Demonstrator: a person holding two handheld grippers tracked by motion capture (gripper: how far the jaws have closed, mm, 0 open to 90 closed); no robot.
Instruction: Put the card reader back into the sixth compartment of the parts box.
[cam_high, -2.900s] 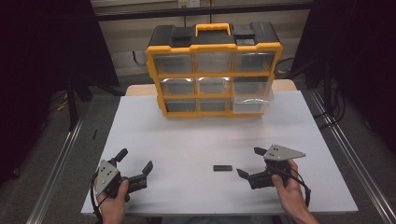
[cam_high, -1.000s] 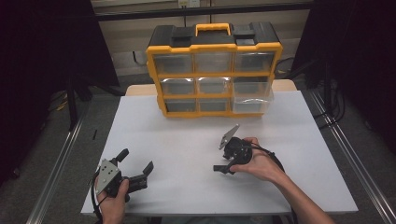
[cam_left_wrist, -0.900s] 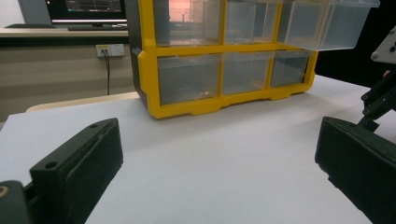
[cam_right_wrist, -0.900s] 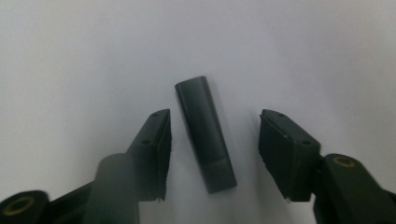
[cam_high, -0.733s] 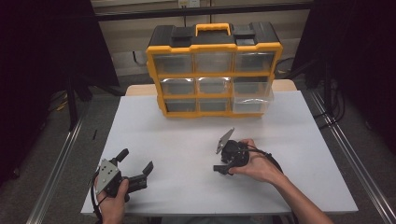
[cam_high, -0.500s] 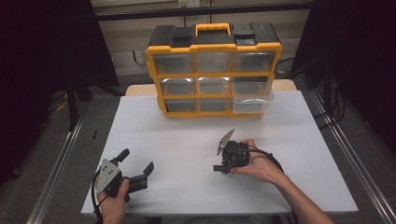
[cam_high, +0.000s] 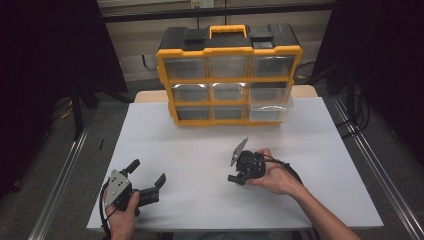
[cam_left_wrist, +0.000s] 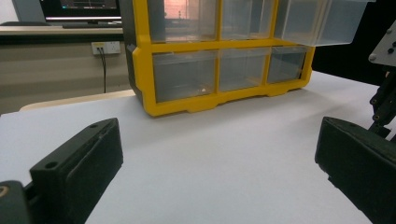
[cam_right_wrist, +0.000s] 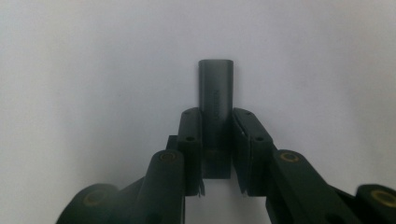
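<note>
A small dark flat block (cam_right_wrist: 215, 105) is clamped between the jaws of the right gripper (cam_right_wrist: 215, 154), lying on the white table (cam_high: 200, 150) right of centre, well short of the near edge. In the right gripper view the jaws are seen pressed on both long sides of the block, having just been closing onto it; the far end of the block sticks out past the pads. In the high view the right gripper (cam_high: 234, 178) is pointed down and leftward at the tabletop.

Step judged in hand: grasp made, lift not yet begun. The next move likely calls for a straight lift off the surface, then a carry toward the yellow organizer (cam_high: 230, 80) at the far edge, where the clear drawer (cam_high: 270, 107) at lower right is pulled out. The grip should be kept square so the block does not pivot.

The left gripper (cam_high: 150, 187) is held with jaws spread wide and empty, near the front left edge, well apart from the block. Open tabletop lies between the block and the organizer; nothing stands in the path.
</note>
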